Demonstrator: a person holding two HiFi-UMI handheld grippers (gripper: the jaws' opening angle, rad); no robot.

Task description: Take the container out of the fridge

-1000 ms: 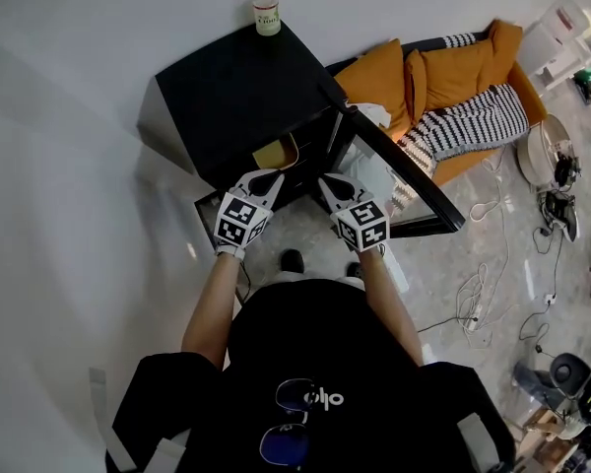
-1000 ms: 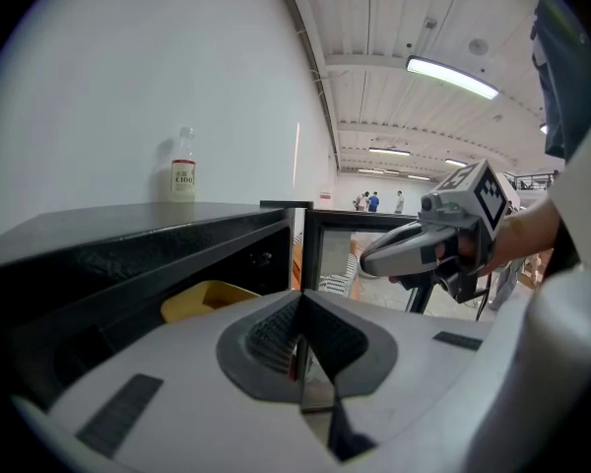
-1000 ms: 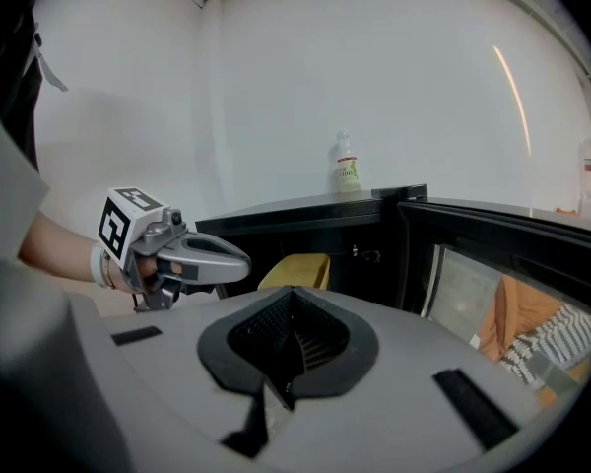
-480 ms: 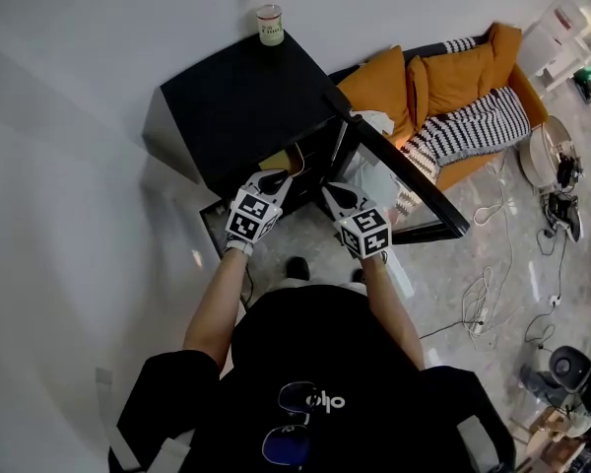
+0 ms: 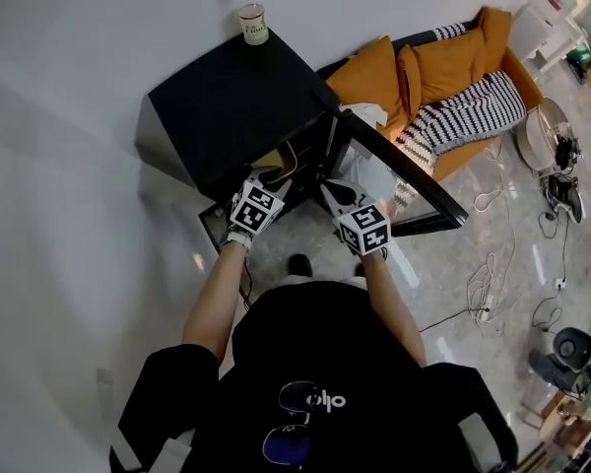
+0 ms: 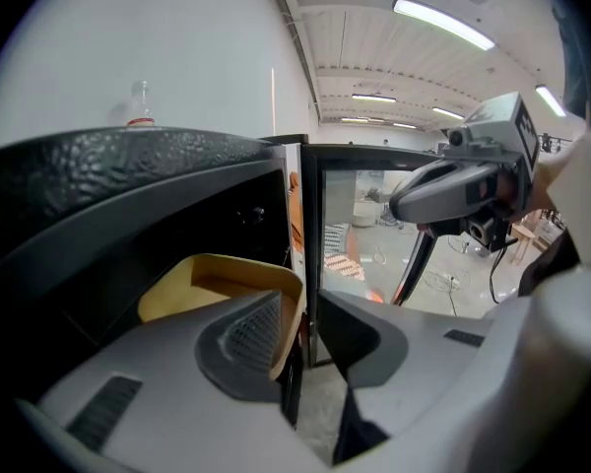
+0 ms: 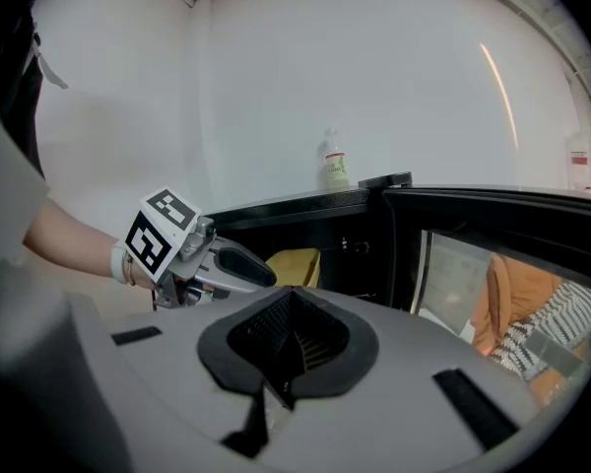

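L gripper [image 5: 265,178] moves fwd over last sec: 1 s ago short of fridge [image 5: 227,106] opening, now tips at its mouth, overlapping near rim of yellow container [image 5: 274,158] in head view. Contact w/ rim: can't tell.

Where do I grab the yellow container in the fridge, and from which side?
Take the yellow container by the rim of its near wall, the one facing the doorway. Come straight in from the front with the left gripper, jaws astride it: its top is open, its wall looks thin, and the fridge shuts off every other side.
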